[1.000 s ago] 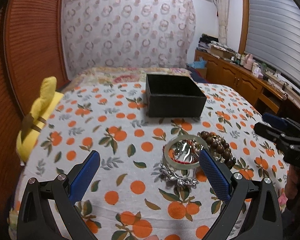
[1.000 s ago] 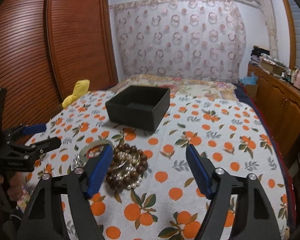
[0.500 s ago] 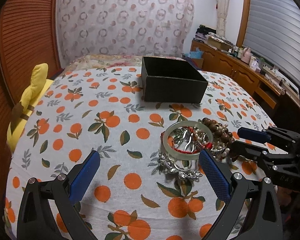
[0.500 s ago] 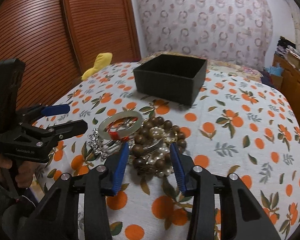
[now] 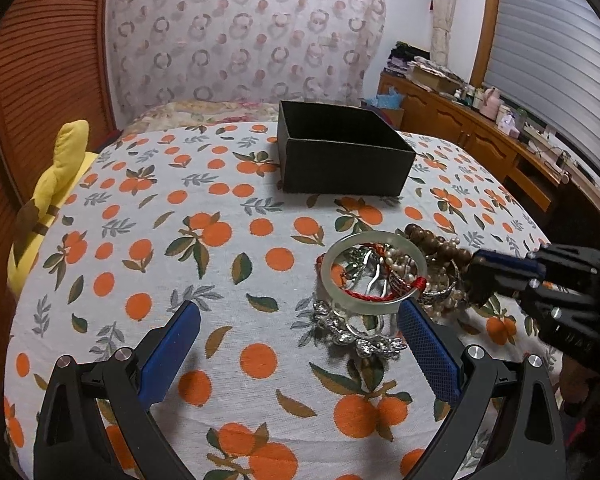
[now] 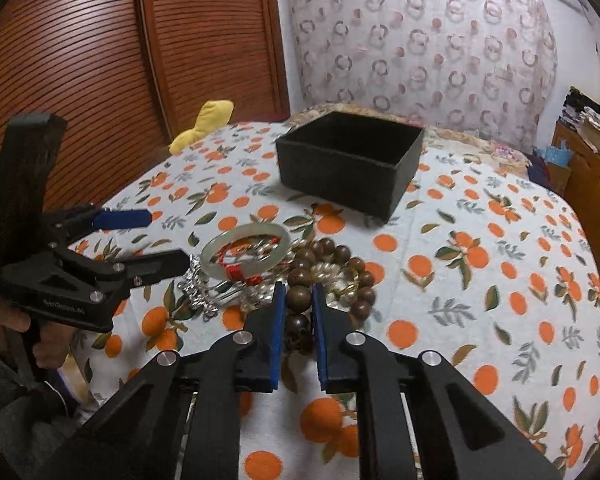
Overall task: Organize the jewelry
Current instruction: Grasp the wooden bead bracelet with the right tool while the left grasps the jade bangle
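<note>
A pile of jewelry lies on the orange-print cloth: a pale jade bangle (image 5: 374, 268) (image 6: 246, 250), a red cord, pearls, a silver chain (image 5: 356, 338) and a brown wooden bead bracelet (image 6: 332, 276) (image 5: 436, 242). My right gripper (image 6: 299, 300) has closed on the near beads of the wooden bracelet; it also shows in the left wrist view (image 5: 476, 276). My left gripper (image 5: 296, 328) is open and empty, low over the cloth just in front of the pile; it also shows in the right wrist view (image 6: 156, 236). An open black box (image 5: 342, 160) (image 6: 348, 162) stands behind the pile.
A yellow plush toy (image 5: 50, 196) lies at the left edge of the bed. Wooden slatted doors (image 6: 100, 60) stand at the left, a patterned curtain behind, and a wooden sideboard with clutter (image 5: 480, 132) at the right.
My right gripper moved down and forward onto the pile and closed its jaws around the wooden beads. My left gripper shifted slightly closer to the pile and stayed open.
</note>
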Available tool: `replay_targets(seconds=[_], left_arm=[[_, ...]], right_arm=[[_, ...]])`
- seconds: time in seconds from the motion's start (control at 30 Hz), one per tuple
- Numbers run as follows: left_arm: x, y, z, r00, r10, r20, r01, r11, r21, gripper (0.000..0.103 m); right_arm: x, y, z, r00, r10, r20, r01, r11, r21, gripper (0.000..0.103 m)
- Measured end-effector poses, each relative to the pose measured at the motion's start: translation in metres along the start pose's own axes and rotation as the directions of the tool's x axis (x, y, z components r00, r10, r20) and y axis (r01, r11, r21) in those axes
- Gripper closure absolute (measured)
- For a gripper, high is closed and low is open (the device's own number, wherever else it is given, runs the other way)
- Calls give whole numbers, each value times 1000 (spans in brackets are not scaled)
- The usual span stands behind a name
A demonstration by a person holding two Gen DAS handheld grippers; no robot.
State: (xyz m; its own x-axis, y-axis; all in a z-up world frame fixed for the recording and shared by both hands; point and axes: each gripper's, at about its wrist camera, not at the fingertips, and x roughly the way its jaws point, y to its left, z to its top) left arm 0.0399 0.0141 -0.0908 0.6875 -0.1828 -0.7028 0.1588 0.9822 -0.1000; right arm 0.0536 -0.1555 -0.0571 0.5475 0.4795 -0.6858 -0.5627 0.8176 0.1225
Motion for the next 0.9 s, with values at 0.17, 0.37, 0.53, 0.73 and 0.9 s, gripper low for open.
replay_targets(seconds=[0.17,0.37,0.53,0.73,0.9], left_arm=[[6,-6,6,999,-40,-14,40,999,10,7],[19,-15,15,995,-88,-43,89,996,22,7],[33,-21,21,988,-129,-90,131,991,17,7],[46,-26,24,980,-160,-118,161,987,5,11],[53,-29,26,977,-166,-133,168,986,8,29]], right_arm=[[-18,-20,8,998,-27,59,25,999,31,88],[-31,-44,14,992,-81,93,75,995,61,88],[-39,-59,13,986,-132,104,124,989,77,88],[-39,-66,10,984,-146,99,137,987,85,88],[-36,-64,8,986,-137,94,129,988,85,88]])
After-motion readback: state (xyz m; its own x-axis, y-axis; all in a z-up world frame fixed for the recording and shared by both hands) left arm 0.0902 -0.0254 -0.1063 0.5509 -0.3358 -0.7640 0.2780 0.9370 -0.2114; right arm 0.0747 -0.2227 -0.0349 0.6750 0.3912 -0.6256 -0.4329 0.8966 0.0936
